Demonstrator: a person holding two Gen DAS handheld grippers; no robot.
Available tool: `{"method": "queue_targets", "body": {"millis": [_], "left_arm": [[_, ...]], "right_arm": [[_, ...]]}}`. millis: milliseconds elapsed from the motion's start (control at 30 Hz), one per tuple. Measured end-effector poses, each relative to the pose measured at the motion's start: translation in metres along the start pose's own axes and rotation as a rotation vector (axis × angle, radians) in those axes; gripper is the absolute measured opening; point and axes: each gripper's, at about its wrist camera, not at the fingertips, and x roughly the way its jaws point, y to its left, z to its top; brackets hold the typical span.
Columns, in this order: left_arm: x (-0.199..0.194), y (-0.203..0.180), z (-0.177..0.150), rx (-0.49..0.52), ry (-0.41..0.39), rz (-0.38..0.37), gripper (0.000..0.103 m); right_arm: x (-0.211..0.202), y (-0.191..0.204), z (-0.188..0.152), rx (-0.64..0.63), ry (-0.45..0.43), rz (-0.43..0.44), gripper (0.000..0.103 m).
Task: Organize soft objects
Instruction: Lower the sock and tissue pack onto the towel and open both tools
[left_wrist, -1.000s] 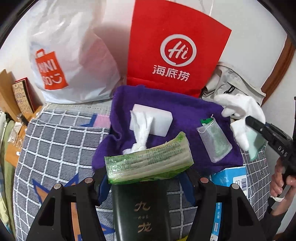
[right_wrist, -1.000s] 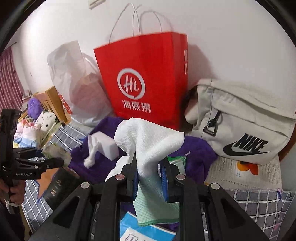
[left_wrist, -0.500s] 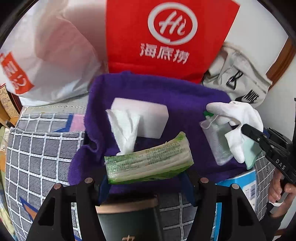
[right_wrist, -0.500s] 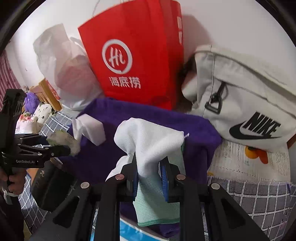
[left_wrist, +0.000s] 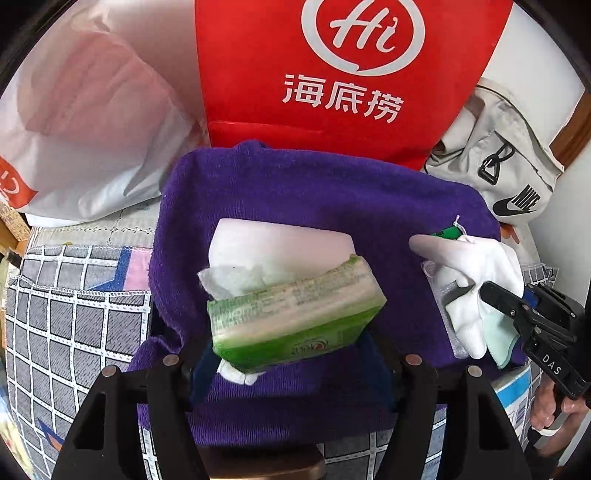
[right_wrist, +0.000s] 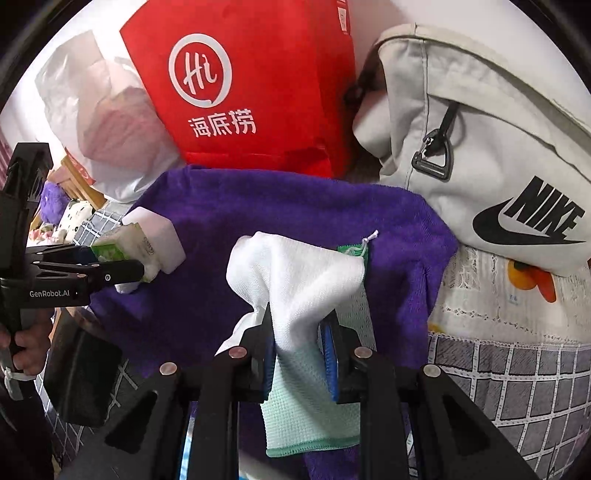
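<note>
My left claw (left_wrist: 291, 354) has just been easing wider, yet the green tissue pack (left_wrist: 295, 314) sits clamped between its pads. My right claw (right_wrist: 301, 354) pinches the white cloth (right_wrist: 295, 280). Both hang over the purple towel (left_wrist: 332, 192); beyond it stands a red bag (left_wrist: 351, 74).

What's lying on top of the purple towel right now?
On the purple towel lies a white foam block and a mesh pouch with a green tag. The held tissue pack and cloth cover part of each.

You are wielding two black grippers: left gripper (left_wrist: 291, 363) showing silver screws and blue pads; right gripper (right_wrist: 301, 354) matching.
</note>
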Motion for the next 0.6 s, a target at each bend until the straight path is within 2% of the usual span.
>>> {"method": "queue_targets", "body": {"millis": [67, 100, 167, 233, 267, 400, 600], "left_arm": [[0.002, -0.001, 0.002, -0.003, 0.002, -0.006, 0.07], [0.001, -0.001, 0.002, -0.007, 0.001, -0.009, 0.076], [-0.002, -0.001, 0.002, -0.015, -0.012, -0.02, 0.084], [-0.008, 0.001, 0.0, -0.021, -0.026, -0.027, 0.087], [-0.011, 0.002, -0.001, -0.024, -0.026, -0.029, 0.087], [-0.024, 0.009, -0.008, -0.04, -0.034, -0.015, 0.087], [-0.046, 0.017, -0.021, -0.052, -0.063, 0.006, 0.087]], "right_arm": [[0.002, -0.001, 0.0, 0.01, 0.003, 0.003, 0.023], [0.004, -0.001, 0.0, 0.012, 0.005, 0.002, 0.025], [0.004, -0.002, 0.0, 0.015, -0.005, -0.001, 0.035], [0.001, -0.002, 0.0, 0.024, -0.024, -0.014, 0.065], [-0.001, -0.002, 0.001, 0.028, -0.038, -0.016, 0.07], [-0.013, 0.0, 0.004, 0.037, -0.072, 0.011, 0.072], [-0.03, 0.011, 0.006, 0.033, -0.107, -0.014, 0.072]]}}
